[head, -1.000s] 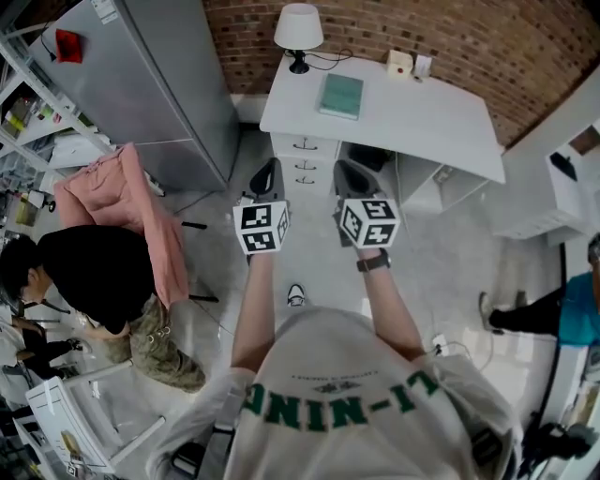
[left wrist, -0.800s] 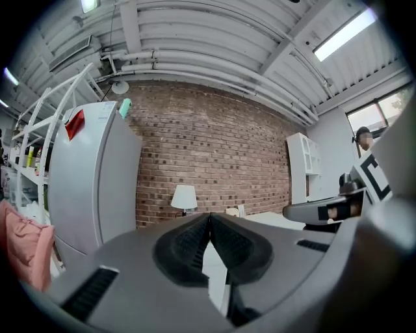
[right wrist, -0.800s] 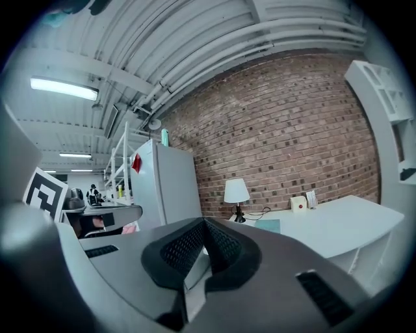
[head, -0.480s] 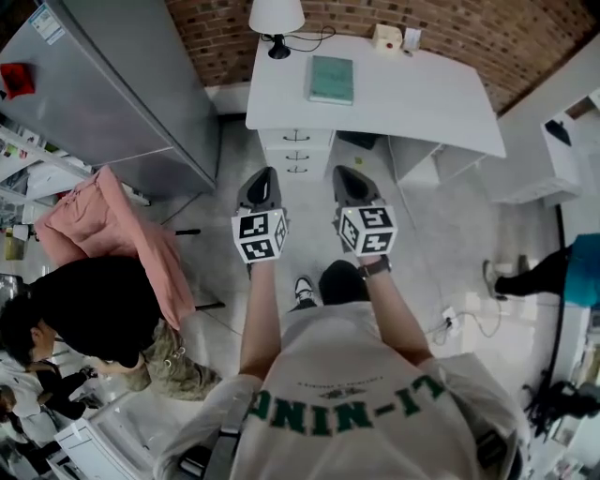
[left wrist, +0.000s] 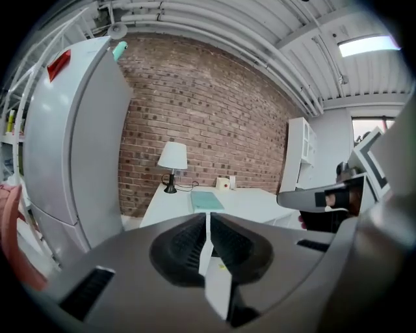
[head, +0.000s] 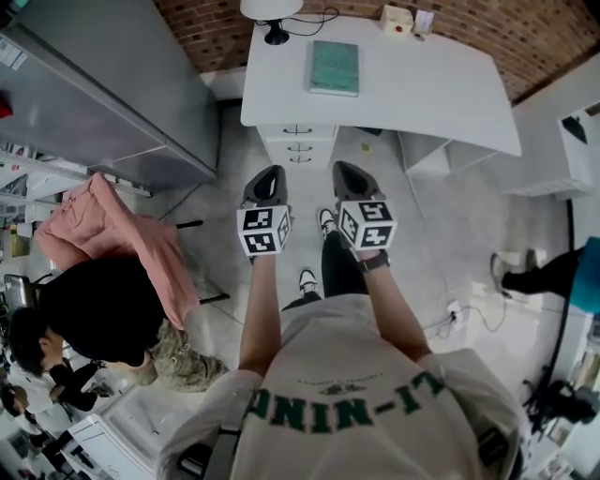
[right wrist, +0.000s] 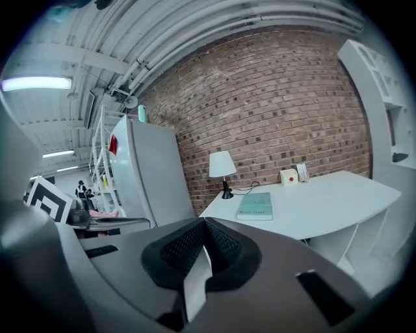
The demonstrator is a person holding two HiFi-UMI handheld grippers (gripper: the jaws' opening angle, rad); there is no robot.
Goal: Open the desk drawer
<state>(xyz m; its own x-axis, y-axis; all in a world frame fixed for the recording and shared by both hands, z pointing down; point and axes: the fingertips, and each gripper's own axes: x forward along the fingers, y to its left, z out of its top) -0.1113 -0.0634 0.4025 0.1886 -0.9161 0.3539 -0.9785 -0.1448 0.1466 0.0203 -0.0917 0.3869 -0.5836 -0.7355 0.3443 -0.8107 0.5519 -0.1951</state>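
The white desk point(head: 441, 94) stands at the top of the head view against a brick wall. Its drawer stack point(head: 300, 146) sits under the left end, three fronts with small dark handles, all closed. My left gripper point(head: 269, 174) and right gripper point(head: 346, 172) hang side by side over the floor, short of the drawers and pointing at them. Both are shut with nothing between the pads. In the left gripper view the shut left gripper point(left wrist: 207, 218) points at the desk top point(left wrist: 260, 201). The right gripper point(right wrist: 204, 225) looks along the desk top point(right wrist: 325, 205) from its left end.
A teal book point(head: 334, 67), a lamp point(head: 272, 13) and a small white box point(head: 397, 19) are on the desk. A tall grey fridge point(head: 103, 84) stands left of it. A pink garment point(head: 112, 234) and a seated person point(head: 84, 309) are at the left; another person point(head: 553, 272) at the right.
The desk and drawers have drawn nearer and fill more of the head view. Both grippers have sunk lower and stayed shut. My leg has stepped forward between them.
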